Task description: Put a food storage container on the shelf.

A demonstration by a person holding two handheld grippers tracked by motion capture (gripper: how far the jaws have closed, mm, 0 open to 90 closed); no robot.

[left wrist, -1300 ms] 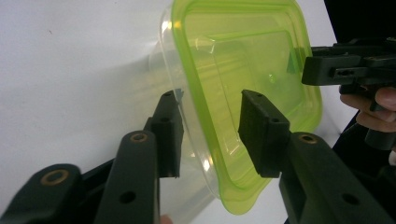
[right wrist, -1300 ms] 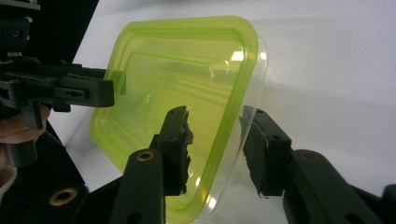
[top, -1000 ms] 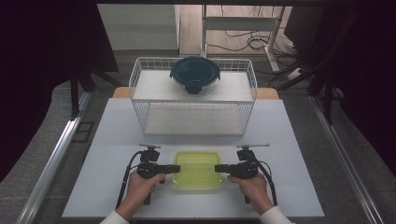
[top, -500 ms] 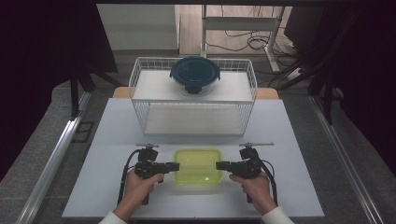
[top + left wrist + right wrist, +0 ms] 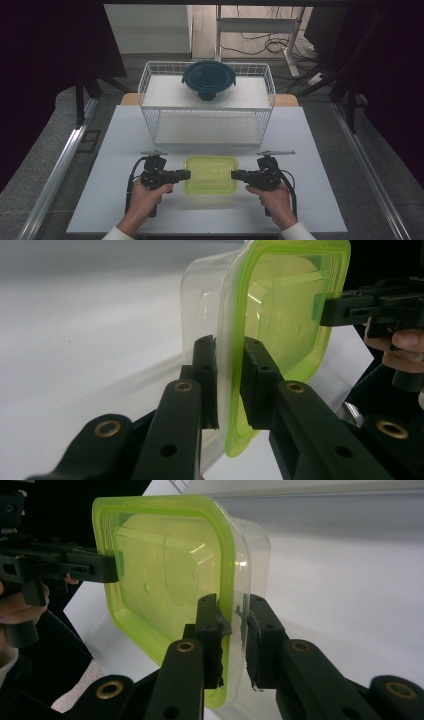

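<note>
A clear plastic container with a lime-green lid (image 5: 211, 174) hangs just above the white table, near its front edge. My left gripper (image 5: 186, 174) is shut on the lid's left rim and my right gripper (image 5: 235, 175) on its right rim. In the left gripper view the jaws (image 5: 230, 347) pinch the edge of the container (image 5: 290, 305), with the right gripper (image 5: 325, 310) clamped on the far side. In the right gripper view the jaws (image 5: 232, 605) squeeze the near rim of the container (image 5: 165, 565), and the left gripper (image 5: 112, 565) holds the opposite rim.
A white wire rack (image 5: 207, 127) stands behind the container at the table's middle back. On its top shelf sits a round dark-blue lidded bowl (image 5: 209, 80). The white table (image 5: 100, 200) stretches out to both sides of my hands.
Both grippers have risen a little together, and the green-lidded container has come up with them. The grips have not changed.
</note>
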